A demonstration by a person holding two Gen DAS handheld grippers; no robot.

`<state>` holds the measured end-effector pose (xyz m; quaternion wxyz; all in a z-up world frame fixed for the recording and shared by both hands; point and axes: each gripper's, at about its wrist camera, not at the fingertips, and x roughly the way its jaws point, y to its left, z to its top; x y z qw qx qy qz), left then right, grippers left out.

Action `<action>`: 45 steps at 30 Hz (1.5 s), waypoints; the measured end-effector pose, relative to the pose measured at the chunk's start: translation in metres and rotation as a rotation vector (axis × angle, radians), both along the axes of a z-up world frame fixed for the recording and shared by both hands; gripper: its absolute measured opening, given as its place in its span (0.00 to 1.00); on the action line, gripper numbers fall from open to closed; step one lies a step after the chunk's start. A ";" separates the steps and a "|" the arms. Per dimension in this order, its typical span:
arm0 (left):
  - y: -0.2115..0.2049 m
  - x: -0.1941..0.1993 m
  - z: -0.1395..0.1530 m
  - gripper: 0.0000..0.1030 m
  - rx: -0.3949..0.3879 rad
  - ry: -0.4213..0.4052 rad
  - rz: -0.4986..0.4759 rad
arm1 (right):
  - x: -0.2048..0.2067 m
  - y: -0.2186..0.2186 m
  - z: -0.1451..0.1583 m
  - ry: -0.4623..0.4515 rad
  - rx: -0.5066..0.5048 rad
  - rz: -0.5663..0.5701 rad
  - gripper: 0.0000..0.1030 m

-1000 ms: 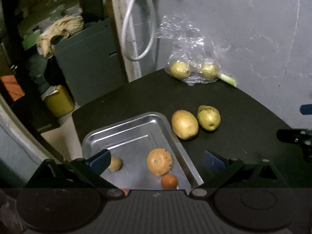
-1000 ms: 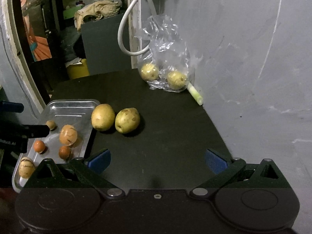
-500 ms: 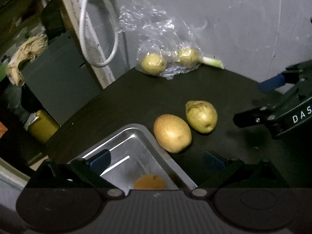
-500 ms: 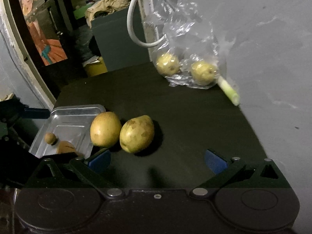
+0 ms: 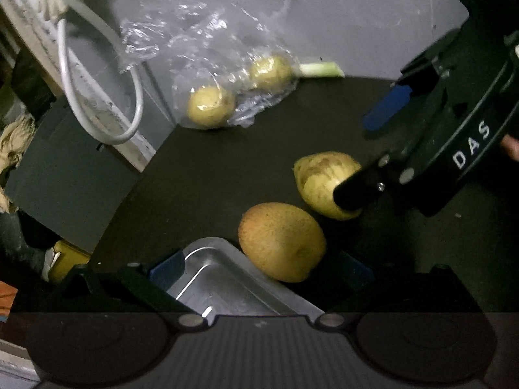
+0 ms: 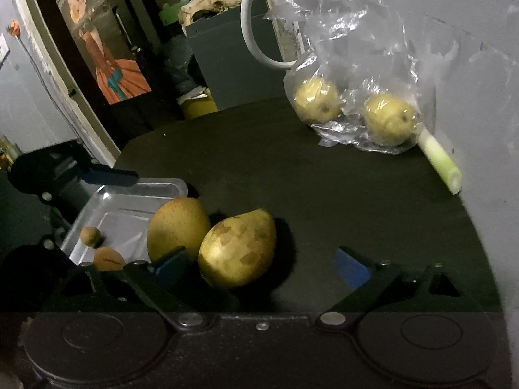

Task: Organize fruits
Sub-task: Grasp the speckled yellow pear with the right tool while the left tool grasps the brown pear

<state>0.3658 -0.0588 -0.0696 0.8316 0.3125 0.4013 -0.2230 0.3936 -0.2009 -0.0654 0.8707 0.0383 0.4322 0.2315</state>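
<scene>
Part done: small fruits lie in the metal tray [image 6: 107,207], two pears [image 6: 238,253] and the bagged fruit [image 6: 316,103] remain on the table; right gripper [image 6: 259,264] and left gripper [image 5: 259,267] both with jaws apart, empty

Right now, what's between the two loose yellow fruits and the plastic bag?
Nothing. Bare dark tabletop runs from the spotted pear and the rounder fruit to the plastic bag, plain in the right wrist view.
</scene>
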 end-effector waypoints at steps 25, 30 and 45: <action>-0.010 0.014 -0.011 0.81 -0.002 0.027 -0.062 | 0.014 -0.001 -0.018 0.031 0.153 0.043 0.62; -0.012 0.014 -0.010 0.72 -0.023 0.049 -0.071 | 0.009 -0.004 -0.017 0.025 0.160 0.025 0.60; -0.019 0.018 -0.001 0.59 -0.046 0.046 -0.048 | -0.015 -0.035 -0.014 0.064 0.198 -0.130 0.57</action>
